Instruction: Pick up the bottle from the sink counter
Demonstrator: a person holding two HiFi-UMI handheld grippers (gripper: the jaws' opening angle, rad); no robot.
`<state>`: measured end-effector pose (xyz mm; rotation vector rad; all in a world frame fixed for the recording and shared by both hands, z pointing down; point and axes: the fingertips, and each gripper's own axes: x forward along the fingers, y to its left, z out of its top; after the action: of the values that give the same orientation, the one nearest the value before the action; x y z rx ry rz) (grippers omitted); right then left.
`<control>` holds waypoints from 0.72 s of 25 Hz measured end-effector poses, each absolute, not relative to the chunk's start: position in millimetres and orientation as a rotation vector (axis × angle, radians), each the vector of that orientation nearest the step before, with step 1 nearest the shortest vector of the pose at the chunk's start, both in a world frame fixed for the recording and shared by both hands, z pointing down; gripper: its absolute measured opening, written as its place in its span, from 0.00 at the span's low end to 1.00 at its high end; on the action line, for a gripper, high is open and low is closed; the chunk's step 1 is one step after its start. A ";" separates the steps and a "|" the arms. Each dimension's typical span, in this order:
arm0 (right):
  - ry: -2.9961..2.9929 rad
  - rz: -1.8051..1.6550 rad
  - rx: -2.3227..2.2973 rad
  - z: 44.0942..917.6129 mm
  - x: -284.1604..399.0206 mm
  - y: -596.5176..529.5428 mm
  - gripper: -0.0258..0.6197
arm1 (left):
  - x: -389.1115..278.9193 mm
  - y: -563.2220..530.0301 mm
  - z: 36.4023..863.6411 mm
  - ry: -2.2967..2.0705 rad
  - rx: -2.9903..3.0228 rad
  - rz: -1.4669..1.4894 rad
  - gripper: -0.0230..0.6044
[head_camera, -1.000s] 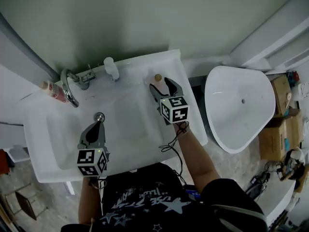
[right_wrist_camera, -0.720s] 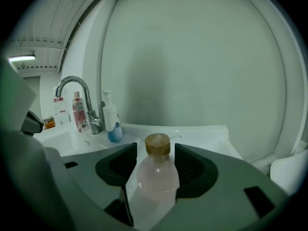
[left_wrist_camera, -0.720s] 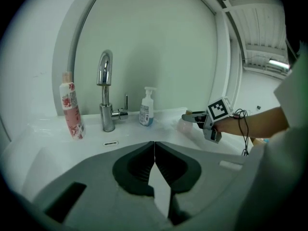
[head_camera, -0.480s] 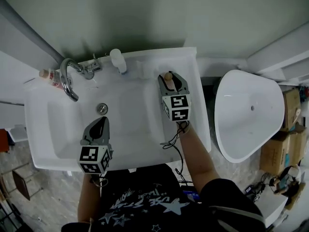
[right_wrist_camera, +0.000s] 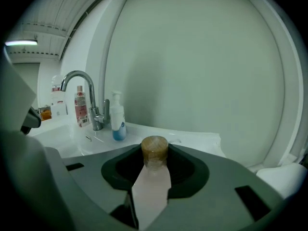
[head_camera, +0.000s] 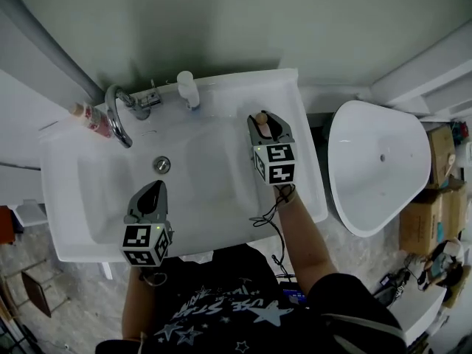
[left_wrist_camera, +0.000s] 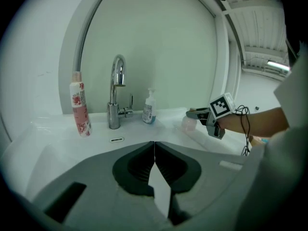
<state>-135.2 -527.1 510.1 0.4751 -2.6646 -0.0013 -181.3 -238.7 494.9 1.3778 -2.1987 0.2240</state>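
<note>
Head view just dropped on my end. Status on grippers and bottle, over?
Right gripper shut on bottle, jaws just closed in. Left gripper shut, empty, over sink. Nothing in the way.

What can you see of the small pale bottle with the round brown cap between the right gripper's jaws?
The small pale pink bottle looks like translucent plastic, with a round brown wood-like cap. It stands upright at the back right of the white sink counter. The jaws of the right gripper have just been closing and now press its sides below the cap. Its base is hidden.
</note>
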 end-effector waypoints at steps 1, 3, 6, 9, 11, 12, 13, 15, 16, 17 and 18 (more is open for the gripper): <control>-2.668 0.004 0.493 505.7 -130.8 -521.7 0.26 | -182.5 -235.0 494.1 -2.195 1.393 0.219 0.07; -2.674 0.021 0.534 495.6 -122.2 -509.8 0.26 | -184.9 -226.5 492.0 -2.184 1.429 0.211 0.07; -2.681 0.047 0.602 477.2 -107.7 -489.6 0.26 | -187.9 -211.8 487.9 -2.164 1.486 0.211 0.07; -2.682 0.059 0.663 460.3 -89.8 -470.0 0.26 | -187.8 -199.7 484.3 -2.150 1.543 0.215 0.07; -2.688 0.066 0.700 448.9 -78.7 -457.7 0.26 | -187.2 -193.7 480.5 -2.142 1.585 0.212 0.07; -2.692 0.073 0.716 443.2 -73.3 -451.3 0.26 | -186.4 -190.8 478.0 -2.137 1.605 0.210 0.07; -2.696 0.081 0.730 437.4 -67.8 -444.5 0.26 | -184.9 -187.8 475.0 -2.131 1.624 0.209 0.07; -2.704 0.088 0.754 426.2 -57.6 -429.4 0.26 | -181.9 -181.5 468.5 -2.122 1.663 0.208 0.07; -2.709 0.087 0.765 421.9 -53.6 -421.3 0.26 | -181.1 -178.2 466.2 -2.119 1.683 0.206 0.07; -2.713 0.085 0.776 419.0 -50.5 -412.9 0.26 | -180.9 -174.8 465.4 -2.115 1.703 0.204 0.07; -2.716 0.083 0.786 417.7 -48.1 -404.4 0.26 | -181.2 -171.2 466.0 -2.112 1.722 0.201 0.07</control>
<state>-48.1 -404.4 417.7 0.7857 -2.7161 0.0825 -181.2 -171.2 466.0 1.7221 -2.1116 0.2007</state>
